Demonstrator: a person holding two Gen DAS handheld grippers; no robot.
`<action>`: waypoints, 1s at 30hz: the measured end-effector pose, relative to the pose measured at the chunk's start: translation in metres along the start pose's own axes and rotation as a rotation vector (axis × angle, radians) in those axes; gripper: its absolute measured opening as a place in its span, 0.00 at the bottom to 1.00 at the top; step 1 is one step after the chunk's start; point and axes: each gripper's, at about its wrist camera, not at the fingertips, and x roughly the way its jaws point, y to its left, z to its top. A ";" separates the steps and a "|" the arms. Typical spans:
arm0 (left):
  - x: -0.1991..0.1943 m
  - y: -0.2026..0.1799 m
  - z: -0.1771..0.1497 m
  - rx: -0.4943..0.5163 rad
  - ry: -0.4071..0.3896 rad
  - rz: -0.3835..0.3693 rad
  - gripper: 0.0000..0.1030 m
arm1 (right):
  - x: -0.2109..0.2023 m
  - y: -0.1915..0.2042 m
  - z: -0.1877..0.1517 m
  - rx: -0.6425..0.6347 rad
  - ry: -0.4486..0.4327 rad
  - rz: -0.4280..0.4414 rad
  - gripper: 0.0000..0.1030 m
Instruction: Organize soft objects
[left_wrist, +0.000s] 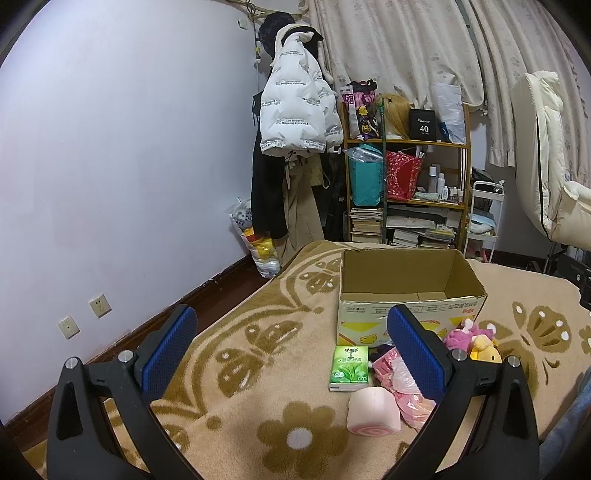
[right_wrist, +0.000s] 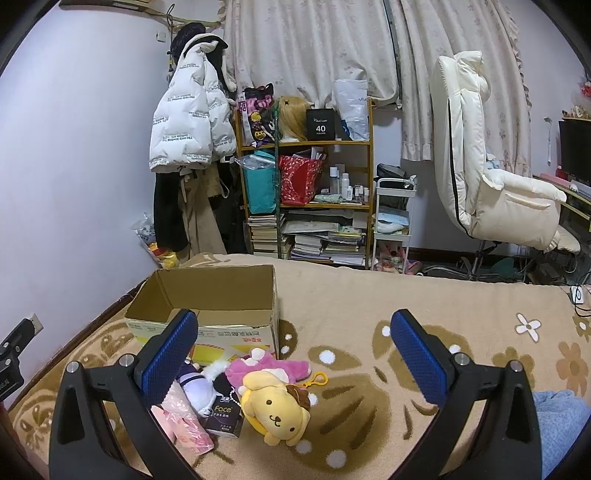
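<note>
An open, empty cardboard box (left_wrist: 410, 295) (right_wrist: 207, 314) stands on the patterned blanket. In front of it lie a green tissue pack (left_wrist: 349, 367), a pink roll-shaped cushion (left_wrist: 373, 411), a pink plastic-wrapped item (left_wrist: 402, 384) (right_wrist: 184, 417), a pink plush (left_wrist: 465, 334) (right_wrist: 269, 365), a yellow dog plush (right_wrist: 275, 410) (left_wrist: 485, 349), a purple-white plush (right_wrist: 197, 387) and a dark "Face" tissue pack (right_wrist: 225, 419). My left gripper (left_wrist: 291, 347) hovers open above the tissue pack and cushion. My right gripper (right_wrist: 295, 354) hovers open above the plushes, holding nothing.
A coat rack with a white puffer jacket (left_wrist: 295, 107), a cluttered wooden shelf (left_wrist: 406, 177), a small white cart (right_wrist: 393, 221) and a cream recliner chair (right_wrist: 491, 177) stand beyond the bed. The wall (left_wrist: 110, 147) runs along the left. A blue cloth (right_wrist: 561, 432) lies at the right edge.
</note>
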 end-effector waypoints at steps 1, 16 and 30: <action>0.002 -0.001 -0.002 -0.002 0.002 0.000 0.99 | 0.000 0.000 0.000 -0.002 0.000 0.001 1.00; -0.002 0.002 -0.001 -0.006 0.006 -0.008 0.99 | 0.001 0.000 0.000 0.000 0.001 -0.001 1.00; -0.001 0.002 -0.001 -0.006 0.005 -0.007 0.99 | 0.002 0.000 -0.001 0.000 0.001 0.001 1.00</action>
